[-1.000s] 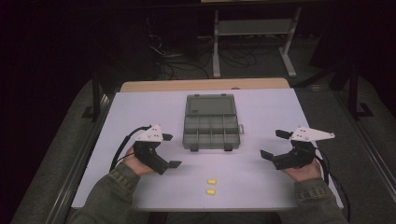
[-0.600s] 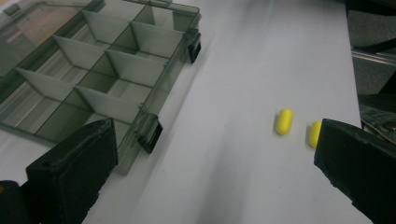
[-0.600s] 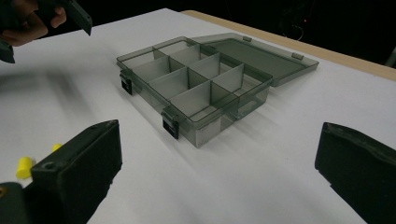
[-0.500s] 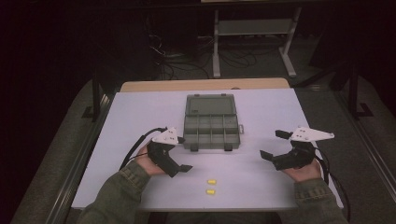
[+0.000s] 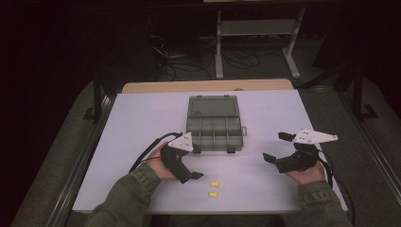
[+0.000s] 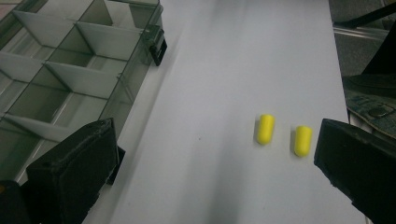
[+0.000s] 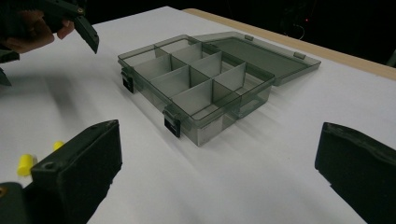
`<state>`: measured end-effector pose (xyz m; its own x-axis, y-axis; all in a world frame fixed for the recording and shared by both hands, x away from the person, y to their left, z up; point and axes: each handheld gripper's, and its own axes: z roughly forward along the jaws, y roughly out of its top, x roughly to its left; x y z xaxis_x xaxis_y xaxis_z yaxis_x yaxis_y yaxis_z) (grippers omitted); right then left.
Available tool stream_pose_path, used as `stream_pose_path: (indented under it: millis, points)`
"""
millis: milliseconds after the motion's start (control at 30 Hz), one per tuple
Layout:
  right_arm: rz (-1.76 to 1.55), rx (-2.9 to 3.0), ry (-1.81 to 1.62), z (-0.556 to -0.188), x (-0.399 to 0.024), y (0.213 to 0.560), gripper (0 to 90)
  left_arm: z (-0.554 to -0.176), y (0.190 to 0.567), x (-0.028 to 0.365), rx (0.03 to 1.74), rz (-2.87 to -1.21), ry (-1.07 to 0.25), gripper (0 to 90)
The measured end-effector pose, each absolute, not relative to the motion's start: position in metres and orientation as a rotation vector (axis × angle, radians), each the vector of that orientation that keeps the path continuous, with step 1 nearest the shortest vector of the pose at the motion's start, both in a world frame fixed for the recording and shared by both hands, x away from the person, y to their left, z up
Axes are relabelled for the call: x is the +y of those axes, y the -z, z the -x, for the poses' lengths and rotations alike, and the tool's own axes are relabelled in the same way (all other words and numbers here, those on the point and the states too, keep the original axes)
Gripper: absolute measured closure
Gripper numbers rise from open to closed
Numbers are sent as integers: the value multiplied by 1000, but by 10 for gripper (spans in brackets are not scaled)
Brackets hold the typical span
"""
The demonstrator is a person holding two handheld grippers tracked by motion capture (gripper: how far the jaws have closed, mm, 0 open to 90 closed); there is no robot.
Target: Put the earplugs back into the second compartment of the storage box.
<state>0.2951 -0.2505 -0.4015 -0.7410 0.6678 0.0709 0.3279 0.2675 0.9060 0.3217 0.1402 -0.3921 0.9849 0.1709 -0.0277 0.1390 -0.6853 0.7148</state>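
- A person's left gripper (image 5: 188,163) hovers low over the white table (image 5: 132,123), jaws spread wide and holding nothing, angled toward two yellow earplugs.
- In the left gripper view, the two black jaws frame the earplugs: the nearer-centre earplug (image 6: 265,129) and the second earplug (image 6: 303,140) lie side by side on the bare tabletop, close together but not touching, just inside the right-hand jaw.
- From the high view, the pair sits near the table's front edge, one earplug (image 5: 214,184) slightly ahead of the other (image 5: 213,194), between the two hands and closer to the left one.
- A clear grey compartment box (image 5: 213,127) stands open at the table's centre, lid (image 5: 212,106) folded flat behind it, its compartments empty; the earplugs lie in front of it, apart from it.
- The right gripper (image 5: 278,147) is held at the table's right side, jaws wide apart and empty, pointed toward the box, well apart from the earplugs.
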Motion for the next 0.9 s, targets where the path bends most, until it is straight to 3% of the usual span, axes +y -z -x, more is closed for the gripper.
stream_pose_path:
  millis: [600,900]
  points:
    - [-900,2234,-1447,-295,-249,403,2,-318,410,105,114,-2418,18,0]
    - [-899,2242,-1441,-295,-248,404,2,-316,420,95,37,-2453,104,139]
